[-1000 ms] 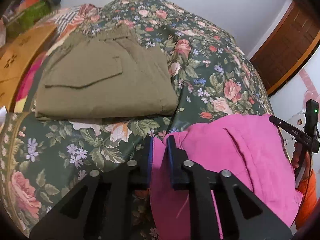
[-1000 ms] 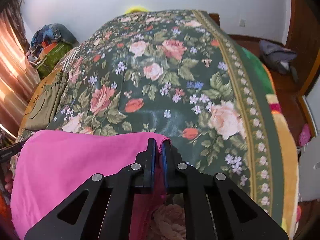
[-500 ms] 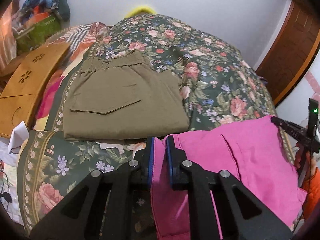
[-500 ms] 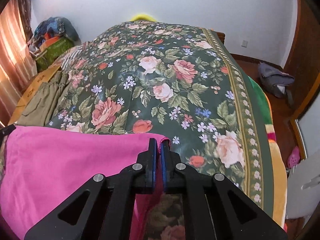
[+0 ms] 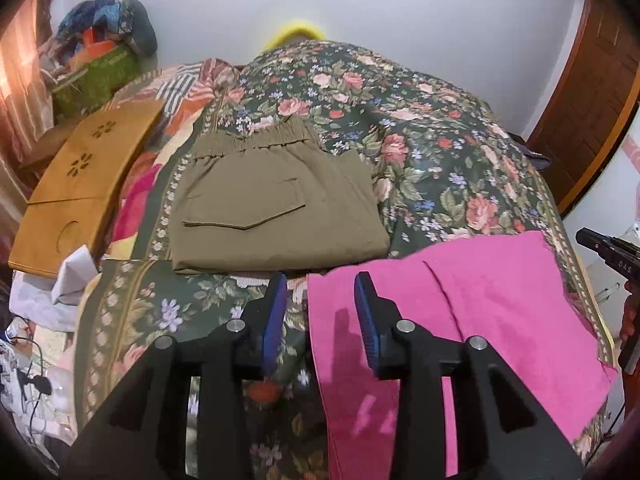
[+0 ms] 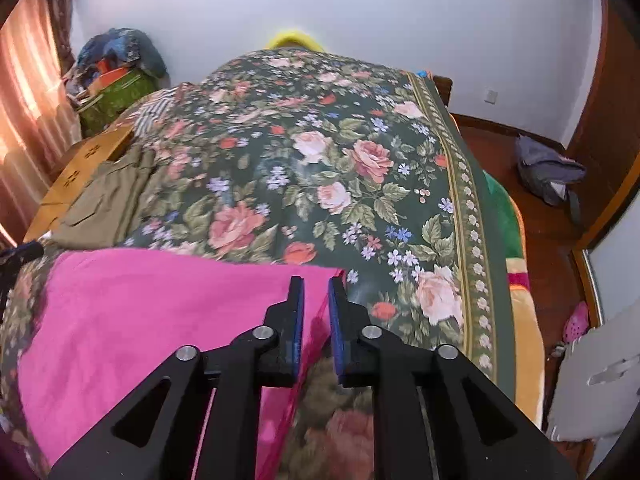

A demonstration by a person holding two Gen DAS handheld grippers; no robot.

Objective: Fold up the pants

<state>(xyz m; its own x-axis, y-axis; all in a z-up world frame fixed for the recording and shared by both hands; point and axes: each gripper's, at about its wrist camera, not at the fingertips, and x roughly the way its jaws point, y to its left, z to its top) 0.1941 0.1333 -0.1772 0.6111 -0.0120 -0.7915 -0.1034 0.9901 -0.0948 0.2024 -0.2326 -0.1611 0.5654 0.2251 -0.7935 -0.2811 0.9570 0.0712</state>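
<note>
My left claw (image 5: 320,300) is spreading, its blue pads apart, and the near left corner of the pink pants (image 5: 460,320) lies below the gap with neither pad pressing it. My right claw (image 6: 316,304) is also parting, a narrow slit between its pads; the right edge of the pink pants (image 6: 160,320) shows in that slit, and the pads do not pinch it. The pink pants lie flat and folded across the near edge of the bed, on the dark green floral blanket (image 6: 320,168). Just beyond my left claw, on the far left part of the blanket, sits a folded pair of olive pants (image 5: 276,204), its elastic waistband at the far end and a flap pocket facing up. Left of those, a tan wooden board (image 5: 80,192) with cut-out flower shapes leans off the bed edge. A heap of clothes and a green bag (image 5: 96,76) stand far left by the white wall.
</note>
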